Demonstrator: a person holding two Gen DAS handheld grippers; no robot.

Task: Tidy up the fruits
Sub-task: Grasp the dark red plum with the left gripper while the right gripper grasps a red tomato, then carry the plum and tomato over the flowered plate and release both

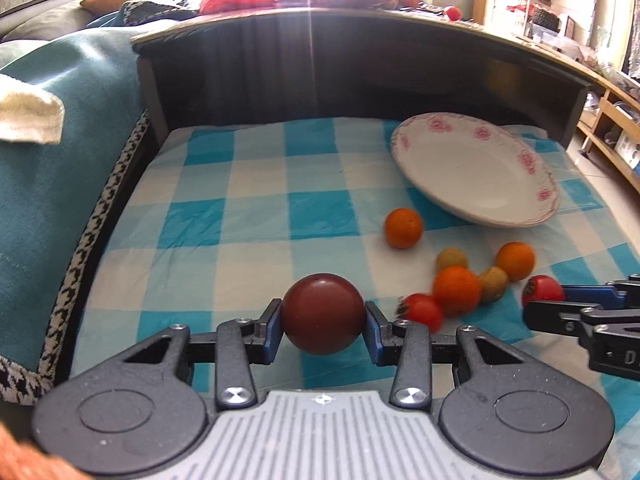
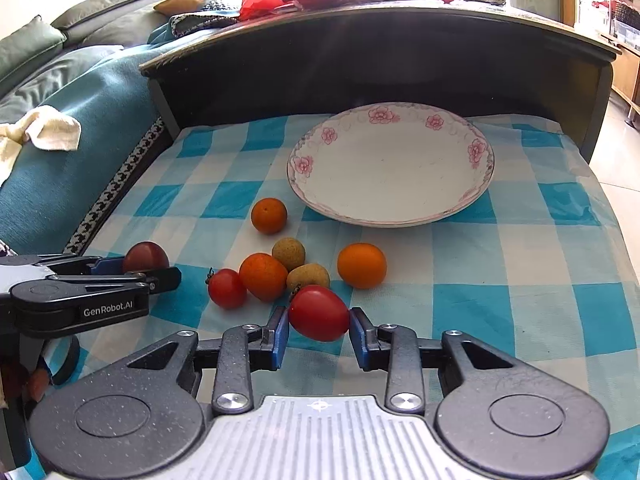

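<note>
My left gripper [image 1: 323, 322] is shut on a dark red round fruit [image 1: 323, 314], also seen in the right wrist view [image 2: 145, 257]. My right gripper [image 2: 319, 330] is shut on a red cherry tomato [image 2: 319, 313], which shows in the left wrist view [image 1: 543, 290]. A white plate with pink flowers [image 2: 390, 196] stands empty behind. Between lie three oranges [image 2: 269, 215] [image 2: 263, 277] [image 2: 361, 265], two small brownish-green fruits [image 2: 288, 254] [image 2: 308, 277] and another red tomato [image 2: 227, 288].
The blue-and-white checked cloth [image 2: 500, 248] covers the surface. A dark curved backboard [image 2: 360, 52] rises behind the plate. A teal sofa with a white towel [image 2: 44, 132] is at the left. The cloth's right edge drops to the floor.
</note>
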